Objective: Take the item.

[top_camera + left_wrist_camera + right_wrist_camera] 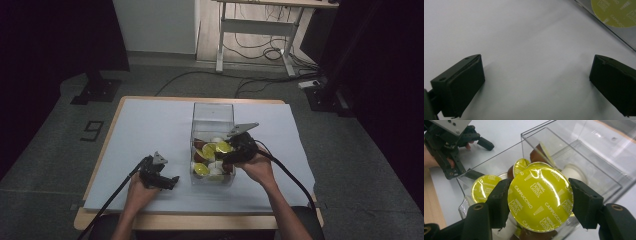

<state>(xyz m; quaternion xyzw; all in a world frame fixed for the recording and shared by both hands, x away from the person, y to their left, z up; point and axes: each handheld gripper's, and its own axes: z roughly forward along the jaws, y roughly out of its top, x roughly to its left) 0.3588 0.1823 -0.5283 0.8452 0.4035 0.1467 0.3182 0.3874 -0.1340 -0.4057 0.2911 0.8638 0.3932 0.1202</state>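
Note:
A clear plastic box (pixel 213 112) stands in the middle of the white table cover and holds several coffee capsules (pixel 202 169) with yellow-green lids, plus brown and white ones. My right gripper (pixel 223 151) is over the near part of the box, shut on a yellow-lidded capsule (pixel 540 198) marked Cappuccino. Its two jaws press the capsule's rim from either side, and the capsule hangs above the others (pixel 484 188) in the box. My left gripper (pixel 169 181) rests low over the cover to the left of the box, open with nothing between its jaws (pixel 534 82).
The box (pixel 584 152) has tall clear walls, and its far half holds no capsules. In the left gripper view a corner of the box (pixel 614 23) with a yellow lid behind it lies at the upper right. Bare white cover (pixel 150 125) stretches left of the box.

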